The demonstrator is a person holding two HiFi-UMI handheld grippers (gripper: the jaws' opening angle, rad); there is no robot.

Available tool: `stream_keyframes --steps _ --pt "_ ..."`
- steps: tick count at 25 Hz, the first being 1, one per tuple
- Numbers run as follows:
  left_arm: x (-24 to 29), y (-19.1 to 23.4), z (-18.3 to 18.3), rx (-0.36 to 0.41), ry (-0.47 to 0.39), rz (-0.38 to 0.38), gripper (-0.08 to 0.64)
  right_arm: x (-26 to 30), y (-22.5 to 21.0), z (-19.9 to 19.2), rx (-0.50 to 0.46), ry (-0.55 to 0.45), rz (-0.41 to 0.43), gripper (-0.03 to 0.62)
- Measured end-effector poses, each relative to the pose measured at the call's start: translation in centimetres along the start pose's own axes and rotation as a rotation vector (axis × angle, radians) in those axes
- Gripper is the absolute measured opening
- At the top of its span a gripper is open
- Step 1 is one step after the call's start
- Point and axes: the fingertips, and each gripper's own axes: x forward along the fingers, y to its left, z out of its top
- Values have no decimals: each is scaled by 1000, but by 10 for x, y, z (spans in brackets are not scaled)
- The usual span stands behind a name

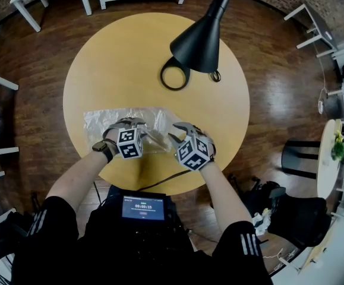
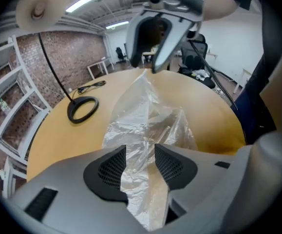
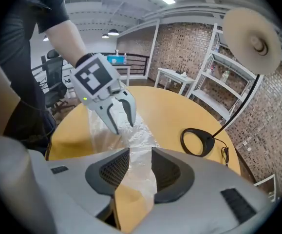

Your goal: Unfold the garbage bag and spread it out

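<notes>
My left gripper [image 2: 140, 150] and right gripper [image 3: 141, 152] hover near the desk's [image 1: 130, 58] front edge, fingers narrowly parted astride the crumpled clear garbage bag [image 1: 100, 122] without pinching it, probably seeking layers I can separate.

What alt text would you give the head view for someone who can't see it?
Seen from above, a person holds the left hand-held gripper and right hand-held gripper over a clear bag on a round table. A black lamp stands beyond.
</notes>
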Motion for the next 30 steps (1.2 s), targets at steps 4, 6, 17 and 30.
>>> stream_keyframes --steps 4,6,17,30 --pt "15 -21 -20 60 76 -24 195 20 -18 -26 -55 122 54 167" --pt "20 -26 -29 58 104 -34 195 31 -17 -48 -84 195 105 167" --pt "25 -22 -56 -29 172 -88 234 67 5 -131 -102 381 255 252" --pt "23 -6 -59 -77 201 -160 329 71 -2 -133 -42 307 305 407"
